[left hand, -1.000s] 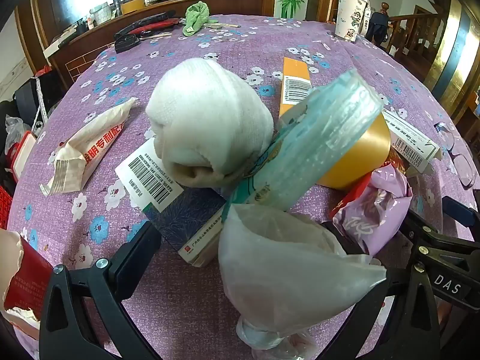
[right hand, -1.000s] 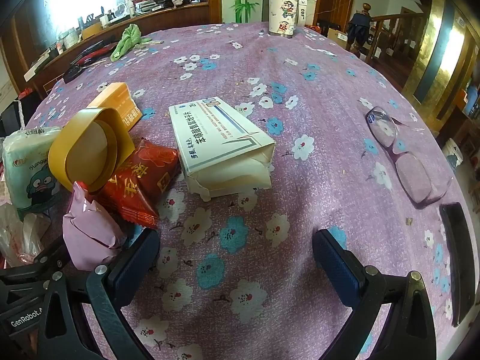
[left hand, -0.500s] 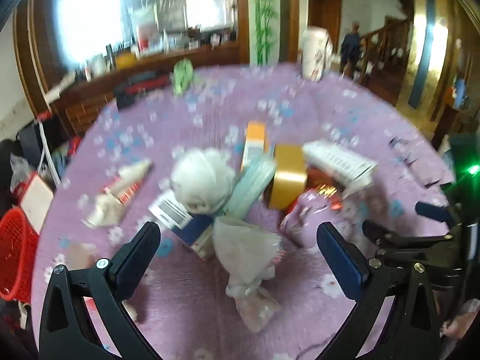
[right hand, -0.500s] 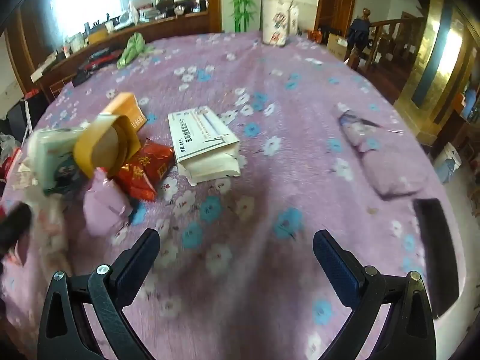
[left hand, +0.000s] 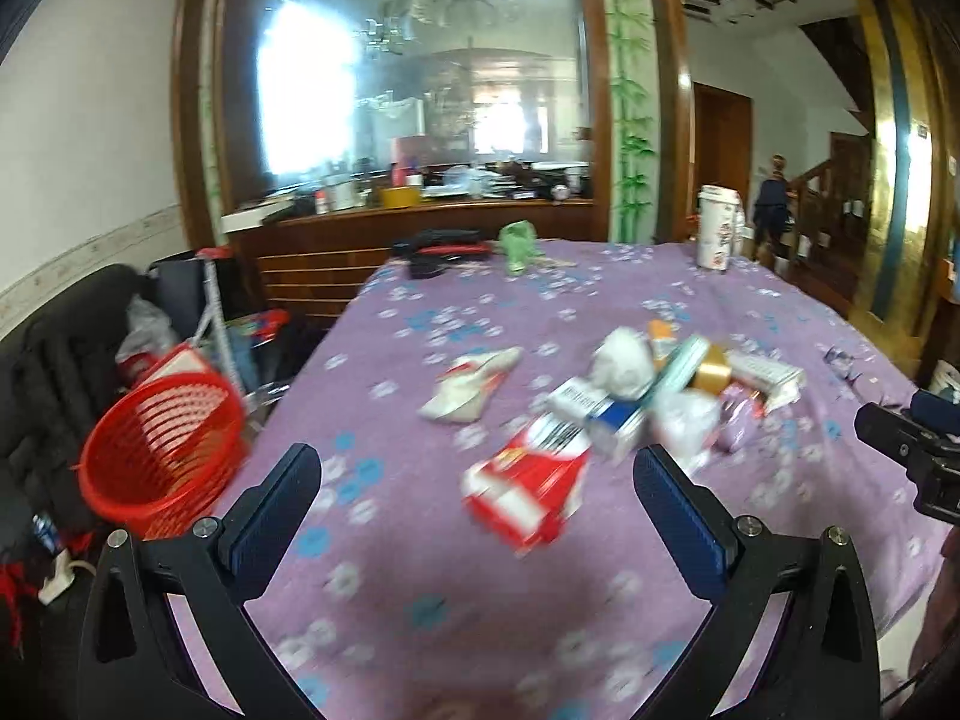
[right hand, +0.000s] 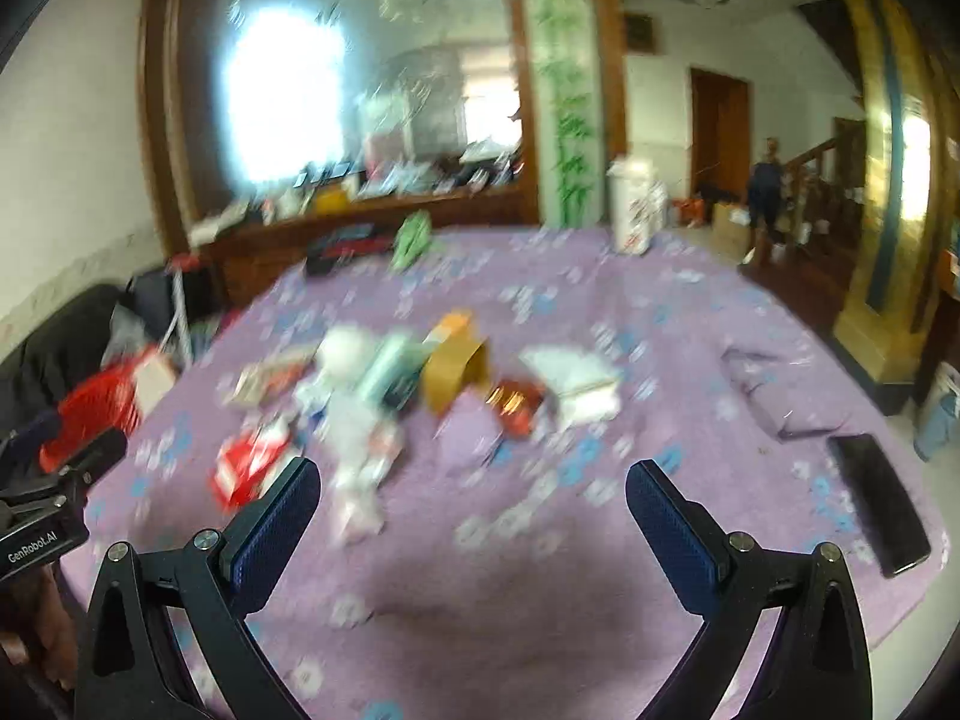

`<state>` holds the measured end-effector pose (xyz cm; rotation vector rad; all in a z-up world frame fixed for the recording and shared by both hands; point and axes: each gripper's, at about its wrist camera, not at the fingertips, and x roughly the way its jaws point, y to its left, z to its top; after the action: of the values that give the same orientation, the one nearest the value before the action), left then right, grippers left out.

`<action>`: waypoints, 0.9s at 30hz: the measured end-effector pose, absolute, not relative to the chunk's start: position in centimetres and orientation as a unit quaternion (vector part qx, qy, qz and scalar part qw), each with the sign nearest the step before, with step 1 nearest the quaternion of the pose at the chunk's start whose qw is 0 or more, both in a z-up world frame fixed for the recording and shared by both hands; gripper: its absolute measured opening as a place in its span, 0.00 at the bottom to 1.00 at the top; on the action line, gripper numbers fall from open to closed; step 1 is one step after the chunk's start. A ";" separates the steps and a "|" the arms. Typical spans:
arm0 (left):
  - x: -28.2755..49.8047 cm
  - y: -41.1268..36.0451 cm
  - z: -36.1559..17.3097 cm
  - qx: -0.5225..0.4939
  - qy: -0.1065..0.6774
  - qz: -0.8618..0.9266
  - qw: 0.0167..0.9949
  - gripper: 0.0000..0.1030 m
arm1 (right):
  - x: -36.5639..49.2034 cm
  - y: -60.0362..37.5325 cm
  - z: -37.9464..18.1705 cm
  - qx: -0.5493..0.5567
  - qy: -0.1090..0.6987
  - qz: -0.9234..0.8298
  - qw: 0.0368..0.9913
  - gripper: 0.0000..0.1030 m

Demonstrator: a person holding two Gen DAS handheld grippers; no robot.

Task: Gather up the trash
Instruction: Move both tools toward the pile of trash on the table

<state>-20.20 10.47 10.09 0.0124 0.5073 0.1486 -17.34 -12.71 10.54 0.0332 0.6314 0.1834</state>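
A pile of trash lies mid-table on the purple flowered cloth [left hand: 420, 570]: a red and white carton [left hand: 528, 486], a white crumpled wrapper [left hand: 474, 384], a white paper ball [left hand: 621, 357], a blue and white box [left hand: 600, 411], a gold tape roll [left hand: 708, 369] and a white medicine box [right hand: 576, 384]. A red mesh basket [left hand: 159, 450] stands beside the table's left edge. My left gripper [left hand: 477, 516] is open and empty, held back from the pile. My right gripper [right hand: 474, 525] is open and empty, also back from the pile [right hand: 384, 384]. Both views are blurred.
A paper cup [left hand: 717, 228], a green cloth [left hand: 519, 243] and black and red tools [left hand: 441, 252] sit at the table's far edge. Glasses [right hand: 774, 378] and a black phone [right hand: 879, 510] lie at the right. A wooden counter stands behind.
Both grippers have pulled back and up from the pile, which now looks small and far. The red basket and the red carton have come into view.
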 end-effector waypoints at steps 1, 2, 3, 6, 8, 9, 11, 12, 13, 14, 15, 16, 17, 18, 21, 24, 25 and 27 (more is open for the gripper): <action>-20.7 10.8 9.7 0.008 0.250 0.081 0.965 1.00 | -17.5 -12.1 10.1 0.018 0.320 0.099 0.942 1.00; -21.3 11.1 9.1 0.011 0.251 0.090 0.964 1.00 | -17.7 -11.7 9.7 0.025 0.323 0.105 0.940 1.00; -21.7 11.4 8.7 0.013 0.253 0.092 0.963 1.00 | -18.0 -11.5 9.4 0.031 0.320 0.108 0.941 1.00; -22.3 11.8 7.8 0.006 0.256 0.094 0.962 1.00 | -19.1 -10.2 9.1 0.018 0.308 0.116 0.944 0.99; -22.2 11.7 7.6 0.002 0.256 0.092 0.962 1.00 | -19.6 -9.8 9.1 0.006 0.297 0.112 0.948 0.99; -22.2 11.7 7.5 0.004 0.257 0.092 0.962 1.00 | -19.8 -9.6 9.2 0.006 0.294 0.115 0.949 0.99; -21.8 11.3 7.4 0.010 0.258 0.092 0.962 1.00 | -20.0 -9.7 9.1 0.005 0.294 0.119 0.948 0.99; -21.8 11.2 7.3 0.011 0.258 0.090 0.962 1.00 | -19.9 -9.6 9.0 0.002 0.295 0.116 0.948 0.99; -21.6 11.3 7.2 0.013 0.261 0.087 0.961 1.00 | -19.8 -9.8 8.9 0.005 0.298 0.116 0.948 0.99; -21.5 11.1 7.0 0.015 0.266 0.084 0.960 1.00 | -19.5 -10.1 8.8 0.007 0.304 0.119 0.945 0.99; -21.3 10.8 6.8 0.017 0.270 0.082 0.959 1.00 | -19.1 -10.1 8.4 0.010 0.315 0.122 0.941 0.99; -21.2 10.7 6.7 0.017 0.272 0.080 0.959 1.00 | -19.0 -10.2 8.2 0.013 0.321 0.122 0.939 0.99; -21.1 10.5 6.5 0.019 0.274 0.078 0.958 1.00 | -18.8 -10.3 8.0 0.016 0.325 0.122 0.938 0.98; -21.0 10.4 6.5 0.021 0.276 0.077 0.958 1.00 | -18.7 -10.3 7.8 0.016 0.329 0.124 0.936 0.98; -20.8 10.2 6.4 0.027 0.279 0.079 0.956 1.00 | -18.5 -10.0 7.6 0.011 0.335 0.123 0.934 0.98; -20.6 10.4 6.3 0.029 0.284 0.082 0.955 1.00 | -18.4 -9.8 7.4 0.011 0.339 0.126 0.932 0.98; -20.6 10.4 6.2 0.029 0.284 0.084 0.955 1.00 | -18.4 -9.8 7.3 0.010 0.340 0.125 0.932 0.98; -20.5 10.6 6.2 0.029 0.285 0.086 0.954 1.00 | -18.3 -9.7 7.2 0.013 0.343 0.126 0.931 0.98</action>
<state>-20.48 10.58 6.19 0.0583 0.5789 0.1754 -18.30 -9.73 7.21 0.0260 0.7028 0.2573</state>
